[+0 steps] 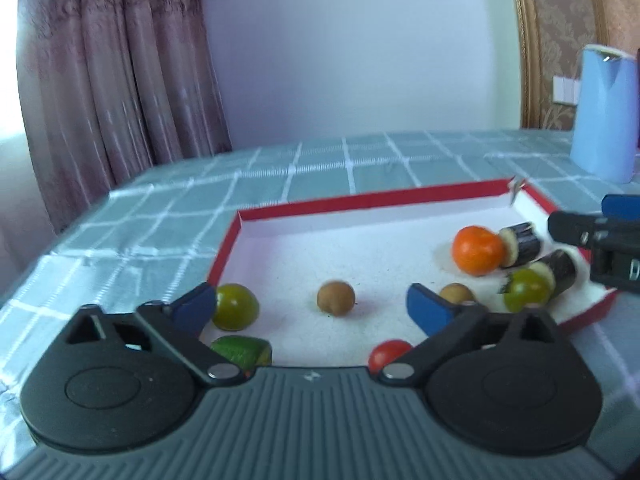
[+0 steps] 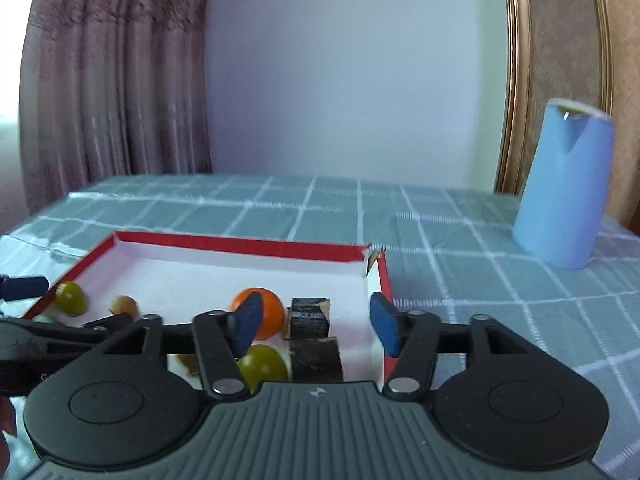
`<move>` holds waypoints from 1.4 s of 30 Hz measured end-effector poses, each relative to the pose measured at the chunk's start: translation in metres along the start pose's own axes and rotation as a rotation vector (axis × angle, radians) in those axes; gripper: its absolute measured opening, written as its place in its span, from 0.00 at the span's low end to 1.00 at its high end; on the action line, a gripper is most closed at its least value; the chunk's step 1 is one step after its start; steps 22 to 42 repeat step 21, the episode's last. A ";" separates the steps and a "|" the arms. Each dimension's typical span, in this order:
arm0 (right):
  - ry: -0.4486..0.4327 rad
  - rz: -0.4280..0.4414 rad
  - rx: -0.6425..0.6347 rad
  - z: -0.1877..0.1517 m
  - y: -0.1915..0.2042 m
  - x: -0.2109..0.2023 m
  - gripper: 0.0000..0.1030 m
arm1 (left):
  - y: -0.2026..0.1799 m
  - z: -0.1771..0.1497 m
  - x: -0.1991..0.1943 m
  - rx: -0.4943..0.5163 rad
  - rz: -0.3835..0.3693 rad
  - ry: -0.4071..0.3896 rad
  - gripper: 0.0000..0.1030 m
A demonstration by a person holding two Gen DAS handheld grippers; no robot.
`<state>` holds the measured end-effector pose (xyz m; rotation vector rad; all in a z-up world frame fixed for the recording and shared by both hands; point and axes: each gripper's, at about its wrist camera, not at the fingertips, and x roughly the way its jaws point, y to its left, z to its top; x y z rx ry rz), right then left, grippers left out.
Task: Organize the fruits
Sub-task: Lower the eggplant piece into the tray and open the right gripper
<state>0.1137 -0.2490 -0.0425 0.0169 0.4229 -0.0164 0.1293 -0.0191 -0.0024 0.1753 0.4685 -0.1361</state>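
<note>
A red-rimmed white tray holds the produce. In the left wrist view I see an orange fruit, two dark eggplant pieces, a green tomato, two small brown fruits, another green tomato, a green cucumber piece and a red tomato. My left gripper is open and empty over the tray's near edge. My right gripper is open and empty above the eggplant pieces, with the orange fruit behind its left finger.
A light blue jug stands on the green checked tablecloth at the right. Curtains hang at the left beyond the table's edge. A gold-framed panel is behind the jug.
</note>
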 end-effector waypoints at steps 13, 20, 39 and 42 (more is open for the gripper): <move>0.025 0.065 0.057 -0.039 0.001 -0.050 0.60 | -0.005 -0.020 -0.065 -0.079 -0.043 0.006 1.00; 0.065 0.025 0.089 -0.047 -0.002 -0.043 0.60 | -0.005 -0.027 -0.074 -0.069 -0.039 -0.007 1.00; 0.073 0.024 0.092 -0.048 -0.003 -0.042 0.60 | -0.006 -0.027 -0.075 -0.065 -0.044 -0.010 1.00; 0.073 0.024 0.092 -0.048 -0.003 -0.042 0.60 | -0.006 -0.027 -0.075 -0.065 -0.044 -0.010 1.00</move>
